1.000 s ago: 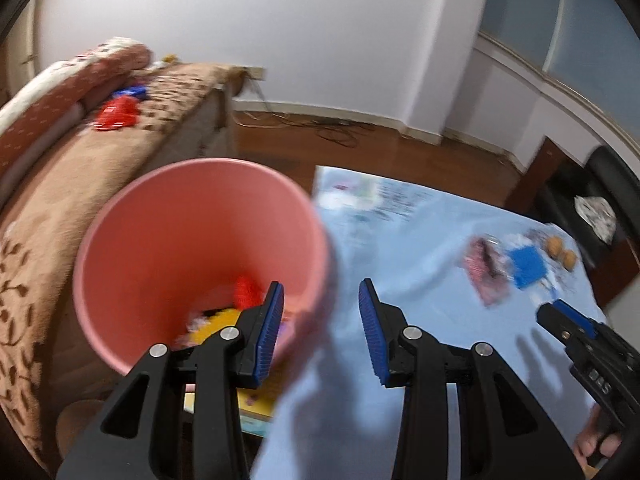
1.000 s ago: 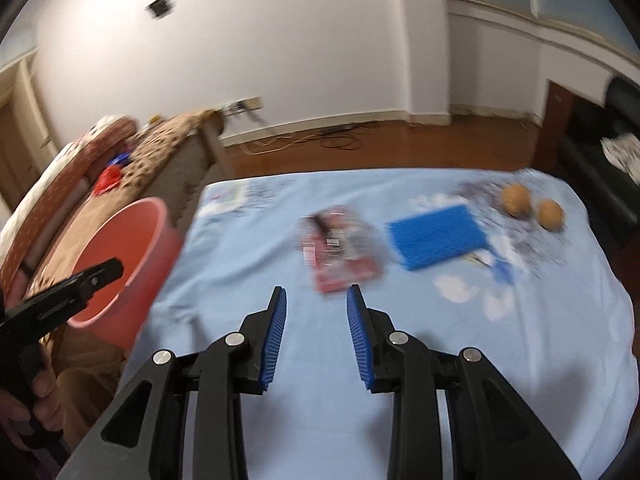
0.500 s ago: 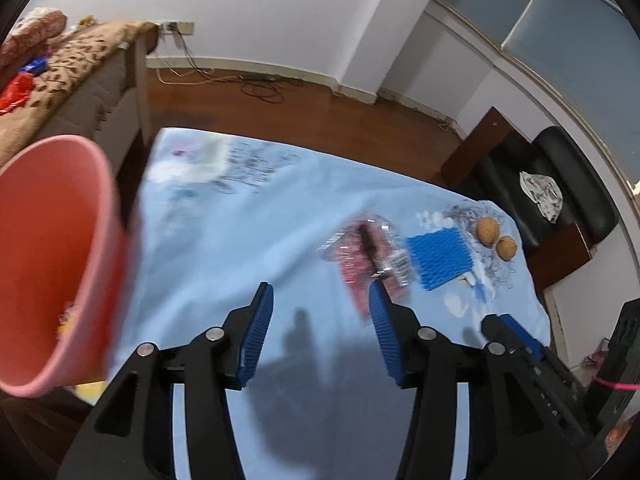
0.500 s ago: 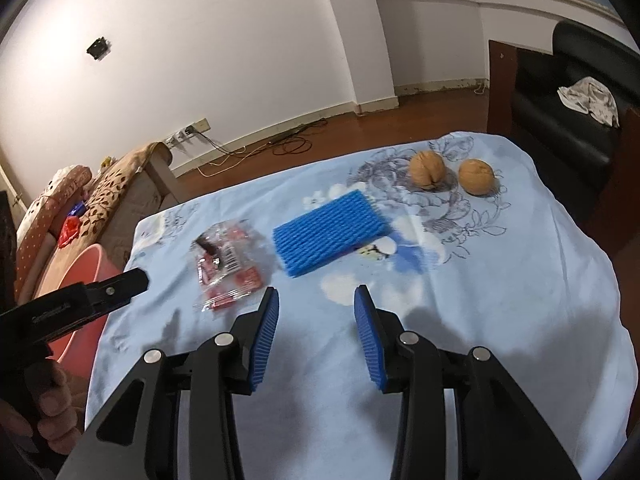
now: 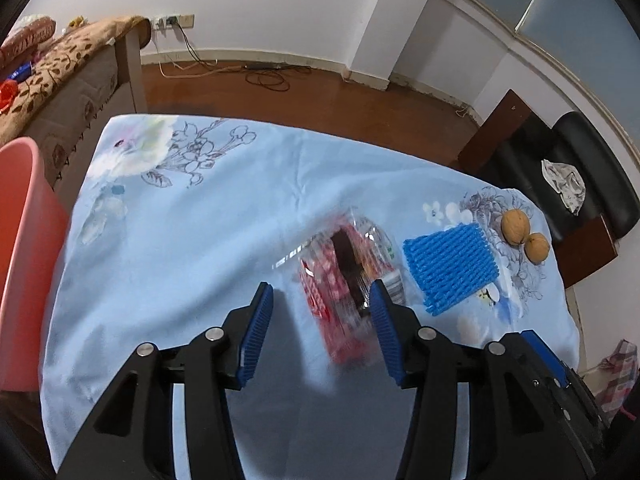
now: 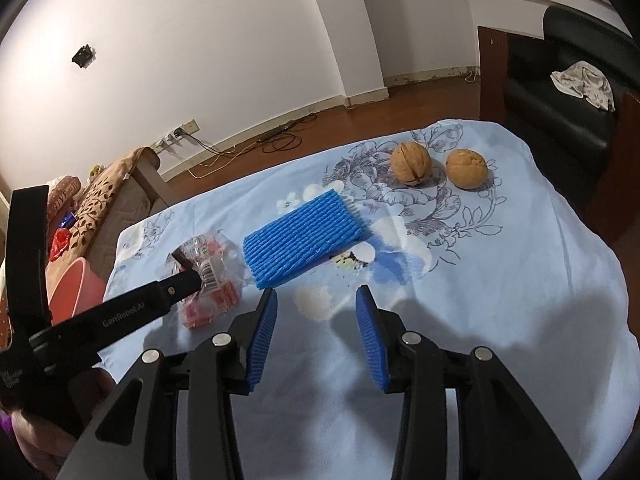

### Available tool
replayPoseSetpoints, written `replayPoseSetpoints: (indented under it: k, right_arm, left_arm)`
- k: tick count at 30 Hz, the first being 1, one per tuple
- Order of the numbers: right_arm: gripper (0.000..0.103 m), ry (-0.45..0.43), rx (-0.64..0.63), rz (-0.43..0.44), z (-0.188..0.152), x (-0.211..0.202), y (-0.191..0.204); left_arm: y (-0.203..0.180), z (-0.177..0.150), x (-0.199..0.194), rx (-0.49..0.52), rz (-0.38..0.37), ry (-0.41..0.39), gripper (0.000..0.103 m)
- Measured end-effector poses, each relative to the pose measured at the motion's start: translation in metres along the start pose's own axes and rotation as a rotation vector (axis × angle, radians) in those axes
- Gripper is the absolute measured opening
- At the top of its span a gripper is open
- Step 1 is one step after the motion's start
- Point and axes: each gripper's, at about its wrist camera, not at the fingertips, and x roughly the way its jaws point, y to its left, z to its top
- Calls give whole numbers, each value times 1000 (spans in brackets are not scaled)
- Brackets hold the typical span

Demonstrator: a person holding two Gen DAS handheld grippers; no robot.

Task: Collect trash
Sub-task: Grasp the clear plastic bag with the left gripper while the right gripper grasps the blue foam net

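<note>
Crinkled clear-and-red wrapper (image 5: 348,280) lies just left of ribbed blue foam sleeve (image 5: 450,268); my left claw (image 5: 320,328) gapes wide over it, right claw (image 6: 316,332) half-spread, both empty.

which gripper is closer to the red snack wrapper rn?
Left. The left gripper hangs open right over the red snack wrapper; the right gripper is off to its side, nearer the blue foam net.

Wrapper (image 6: 208,276) lies left of foam net (image 6: 304,240); walnuts (image 6: 411,162) behind.

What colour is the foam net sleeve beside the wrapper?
Bright blue foam net sleeve, clearest in the right wrist view.
</note>
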Motion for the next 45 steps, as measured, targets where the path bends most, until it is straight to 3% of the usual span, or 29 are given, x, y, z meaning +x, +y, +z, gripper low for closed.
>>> replayPoseSetpoints:
  k: [2,3,6,9,22,31,33,35,36,40,45]
  right_arm:
    - [41,2,1,0,1,3,0]
    - [42,2,1,1,1,4,1]
    - [43,8,5,3,2,8,2]
    - [45,18,16,7,3,12,3]
    - [49,62,172,51,20,39,-9]
    - [53,21,137,-54,31,54,8]
    - [49,3,101,-89,32,57,14]
    - [31,-13,74,-128,33,61,17]
    - [29,-20,64,-143,33,63,16]
    - [7,-23,47,-117,34,66,20]
    - [5,-29,2,-95,30,57,36]
  left_arm:
    - [-1,-3,0,10,4,-19,49]
    - [-1,-4,0,14,5,-23,38]
    - [-1,-6,0,32,-19,-11,15]
    - [-2,-8,-2,53,-22,-21,8]
    - [26,-12,-34,50,-58,-76,2]
    - [33,-20,-51,58,-68,-108,3]
    - [34,-21,-52,59,-62,-112,3]
    - [36,-22,-54,56,-58,-114,2]
    - [37,-22,-55,54,-55,-115,3]
    - [40,-24,-60,49,-50,-131,3]
    - [46,-26,-74,47,-43,-171,3]
